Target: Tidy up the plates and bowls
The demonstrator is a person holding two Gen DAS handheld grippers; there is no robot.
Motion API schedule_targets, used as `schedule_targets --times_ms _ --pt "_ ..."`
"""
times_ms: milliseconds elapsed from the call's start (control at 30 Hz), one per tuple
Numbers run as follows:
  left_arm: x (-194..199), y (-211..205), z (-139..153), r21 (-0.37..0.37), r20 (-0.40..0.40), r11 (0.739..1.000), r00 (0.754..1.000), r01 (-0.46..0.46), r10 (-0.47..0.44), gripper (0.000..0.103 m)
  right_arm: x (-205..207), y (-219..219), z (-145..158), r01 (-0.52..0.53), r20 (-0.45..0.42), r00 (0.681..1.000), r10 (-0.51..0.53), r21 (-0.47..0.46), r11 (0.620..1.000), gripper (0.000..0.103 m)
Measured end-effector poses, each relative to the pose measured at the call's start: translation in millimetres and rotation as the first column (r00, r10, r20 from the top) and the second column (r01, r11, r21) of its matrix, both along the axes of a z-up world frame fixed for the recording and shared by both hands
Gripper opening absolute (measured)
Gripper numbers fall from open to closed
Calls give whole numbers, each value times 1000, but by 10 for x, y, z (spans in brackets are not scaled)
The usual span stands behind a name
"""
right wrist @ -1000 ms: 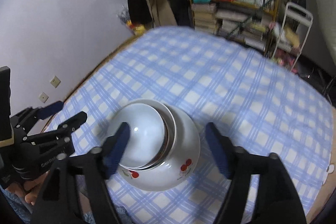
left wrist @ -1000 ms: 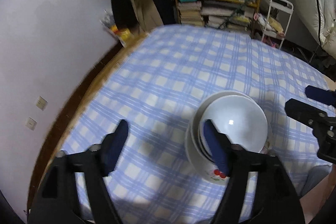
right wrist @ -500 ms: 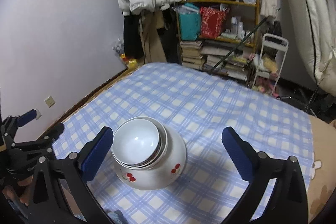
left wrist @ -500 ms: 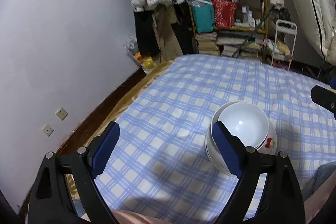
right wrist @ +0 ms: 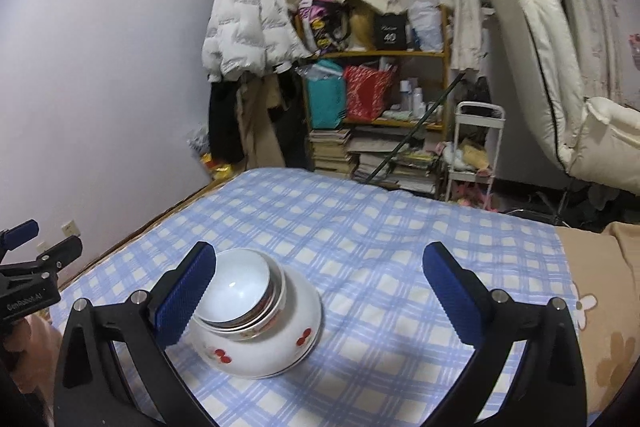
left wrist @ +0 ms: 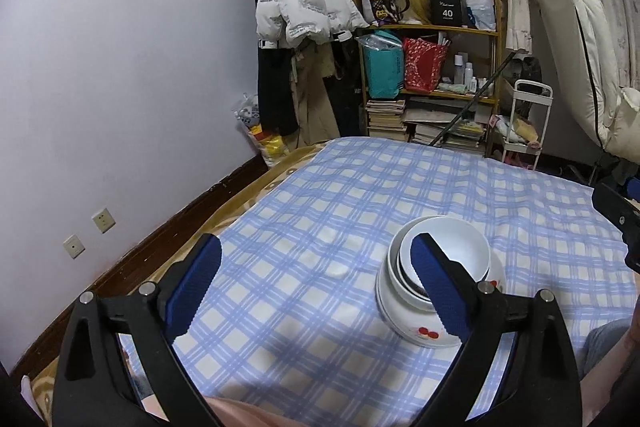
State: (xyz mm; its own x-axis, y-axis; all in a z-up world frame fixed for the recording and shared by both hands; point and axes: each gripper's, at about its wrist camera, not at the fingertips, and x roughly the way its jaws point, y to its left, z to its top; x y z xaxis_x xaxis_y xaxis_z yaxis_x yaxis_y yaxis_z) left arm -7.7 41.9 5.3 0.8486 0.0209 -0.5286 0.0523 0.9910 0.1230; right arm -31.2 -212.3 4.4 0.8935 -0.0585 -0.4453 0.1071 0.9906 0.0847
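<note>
A stack of white bowls (left wrist: 452, 255) (right wrist: 240, 283) stands on the blue-and-white checked cloth (left wrist: 320, 195) (right wrist: 360, 227). Its lowest and largest bowl (right wrist: 296, 323) has a red cherry print, and smaller bowls sit on top of it. My left gripper (left wrist: 316, 247) hangs back from the stack, its jaws opening with nothing between them; the stack lies beyond its right finger. My right gripper (right wrist: 320, 255) stands open and empty, the stack just past its left finger. Each gripper shows at the edge of the other's view: the right gripper (left wrist: 616, 211) and the left gripper (right wrist: 40, 247).
A lilac wall runs along the left. Behind the cloth stand a wooden shelf (left wrist: 428, 75) with bags and books, hanging coats (right wrist: 248, 27) and a small white cart (right wrist: 476, 147). A white padded recliner (right wrist: 560, 67) leans at the right. A beige flowered blanket (right wrist: 592, 267) borders the cloth.
Both grippers have drawn back and up from the bowl stack, and their jaws have widened. Before, each gripper's fingers sat close by the stack; now it stands alone.
</note>
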Motion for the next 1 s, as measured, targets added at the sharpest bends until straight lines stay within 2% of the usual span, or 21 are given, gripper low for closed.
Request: schedule_targets --times_ms 200,500,1000 --pt "56 -145 -57 25 4 999 999 44 -44 94 -26 -77 -20 31 27 999 -31 -8 999 103" --pt "132 -308 -122 44 4 995 996 90 -91 94 54 -91 -101 31 8 1000 -31 -18 999 103" --pt "204 -329 -159 37 3 997 997 75 -75 94 138 -122 -209 51 -25 998 -51 -17 999 103"
